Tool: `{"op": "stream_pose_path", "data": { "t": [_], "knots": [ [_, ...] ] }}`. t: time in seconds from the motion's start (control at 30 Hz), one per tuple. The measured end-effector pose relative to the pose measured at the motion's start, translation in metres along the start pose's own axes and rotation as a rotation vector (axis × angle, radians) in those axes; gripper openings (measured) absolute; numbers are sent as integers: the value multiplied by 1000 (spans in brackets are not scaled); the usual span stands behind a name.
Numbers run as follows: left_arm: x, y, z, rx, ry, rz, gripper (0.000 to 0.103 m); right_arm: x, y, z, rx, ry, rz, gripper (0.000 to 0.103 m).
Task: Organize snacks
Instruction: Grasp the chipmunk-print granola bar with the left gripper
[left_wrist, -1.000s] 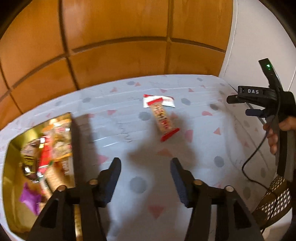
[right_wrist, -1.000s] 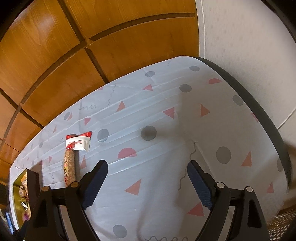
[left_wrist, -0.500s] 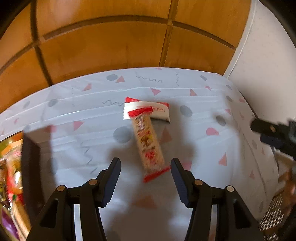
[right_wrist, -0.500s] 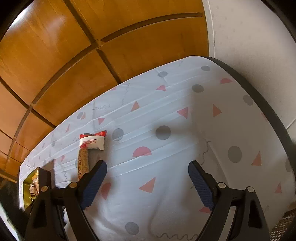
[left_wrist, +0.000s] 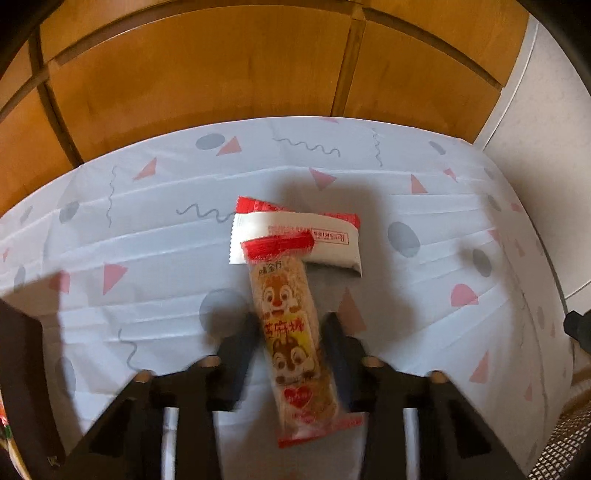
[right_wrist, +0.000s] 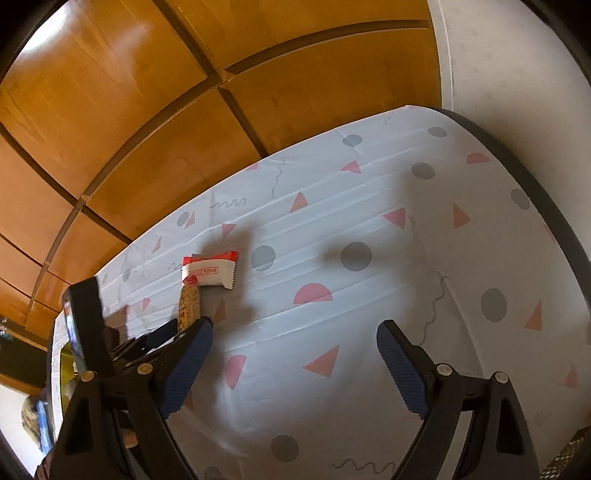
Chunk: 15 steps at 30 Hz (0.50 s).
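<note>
Left wrist cam: my left gripper (left_wrist: 290, 332) is closing on the long snack bar (left_wrist: 291, 332), fingers at both sides, bar lying on the tablecloth (left_wrist: 147, 258) w/ its top over a white-red packet (left_wrist: 295, 240). Half a sec back the jaws stood wide.

Right wrist cam: right gripper (right_wrist: 295, 362) open, holding nothing, roughly as before. Both snacks not yet put away; snack box (right_wrist: 66, 365) at the left edge.

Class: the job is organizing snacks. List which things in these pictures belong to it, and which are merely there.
Part of the job:
- long snack bar, between the closing left gripper
- white-and-red snack packet, under the bar's far end
- right gripper, open, empty

Merely there:
- patterned tablecloth
- wooden wall panels
</note>
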<state>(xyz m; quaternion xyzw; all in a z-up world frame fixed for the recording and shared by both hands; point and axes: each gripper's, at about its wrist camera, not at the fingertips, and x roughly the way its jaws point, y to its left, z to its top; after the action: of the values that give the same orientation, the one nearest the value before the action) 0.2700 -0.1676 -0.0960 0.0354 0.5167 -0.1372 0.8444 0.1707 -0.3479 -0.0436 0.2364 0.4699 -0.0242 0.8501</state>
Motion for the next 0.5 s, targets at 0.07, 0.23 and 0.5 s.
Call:
{"op": "stream_pose_path", "data": {
  "t": [0.07,0.23,0.5],
  "knots": [
    [-1,2,-3,-4,-10,-1,29,0,1,0,-6,-5,-5,91],
    [-19,13,-26,-29,-24,2,29,1,2,-2,-22,-4,-18,91],
    [-62,21,-102,3,-74,107,29,4,1,-5,-32,10,-36,91]
  ]
}}
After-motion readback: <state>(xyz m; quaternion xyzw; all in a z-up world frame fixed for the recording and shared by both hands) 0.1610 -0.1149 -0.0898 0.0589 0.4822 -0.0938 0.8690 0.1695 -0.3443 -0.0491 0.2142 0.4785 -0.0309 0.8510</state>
